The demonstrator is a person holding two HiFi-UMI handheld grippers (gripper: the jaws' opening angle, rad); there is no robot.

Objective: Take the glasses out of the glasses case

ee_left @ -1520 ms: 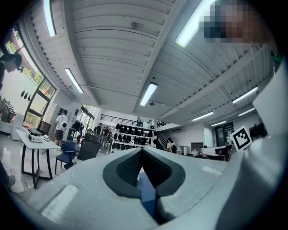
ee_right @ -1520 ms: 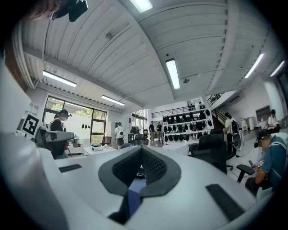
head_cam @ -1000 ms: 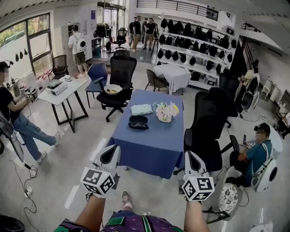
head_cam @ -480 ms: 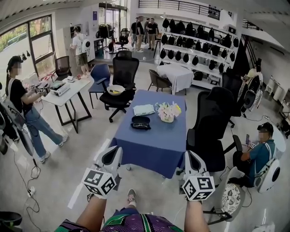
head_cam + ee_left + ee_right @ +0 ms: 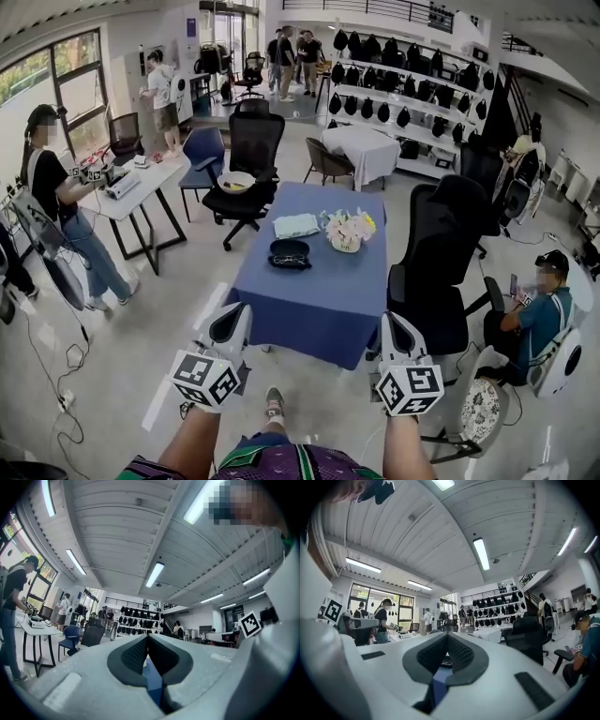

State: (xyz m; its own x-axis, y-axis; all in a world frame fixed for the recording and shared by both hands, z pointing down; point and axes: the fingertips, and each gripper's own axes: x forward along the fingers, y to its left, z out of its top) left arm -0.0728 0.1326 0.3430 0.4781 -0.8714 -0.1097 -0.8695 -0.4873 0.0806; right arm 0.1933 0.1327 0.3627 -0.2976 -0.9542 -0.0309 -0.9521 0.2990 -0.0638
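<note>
Draws slightly nearer the blue table [image 5: 319,309] than a second ago, to judge by its somewhat larger showing in the head view. Carries the left gripper [image 5: 228,325] and the right gripper [image 5: 395,335] low and level out in front, as before, each with jaws pressed fully together and nothing between them. Finds the glasses case [image 5: 290,254] still well ahead, lying open and dark on the far half of the table, just beside a pale folded cloth [image 5: 296,225] and near a bunch of flowers [image 5: 345,232]. Seems to show the glasses [image 5: 290,259] resting inside, though too small to be sure. Amounts so far to approach only, with no reaching or lifting begun. Calls next, most likely, for closing the remaining gap, parting one pair of jaws over the glasses, and perhaps steadying the case with the other gripper.
</note>
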